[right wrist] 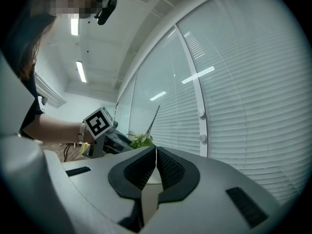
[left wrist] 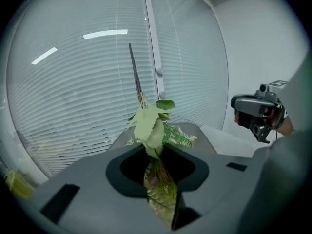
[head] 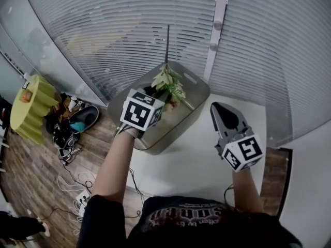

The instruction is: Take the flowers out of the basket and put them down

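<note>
While the left gripper (head: 158, 101) is held over the grey rounded basket (head: 199, 89), its jaws are clamped on the artificial flower sprig with pale green leaves (head: 168, 81). The left gripper view shows this best: a veined leaf is pressed between the two pads, the leaf bunch (left wrist: 148, 126) rises just beyond the tips, and a thin dark stem (left wrist: 135, 72) points up and a little to the left. From the head view I cannot tell whether the lower end of the sprig is already out of the basket.

The right gripper (head: 217, 110) is held over the middle of the white desk (head: 196, 159), well apart from the basket. In its own view its ribbed jaws (right wrist: 156, 155) are closed together with nothing between them, and the left gripper with its marker cube (right wrist: 100, 123) appears beyond them.

The basket stands at the far left corner of the desk. Behind it are white horizontal blinds (head: 129, 25) and a white vertical frame post (head: 217, 30), close to the far edge. On the wooden floor to the left are a yellow-green ribbed stool (head: 31, 107), dark shoes (head: 77, 120) and white cables (head: 77, 190). The near and right part of the desk is bare.
</note>
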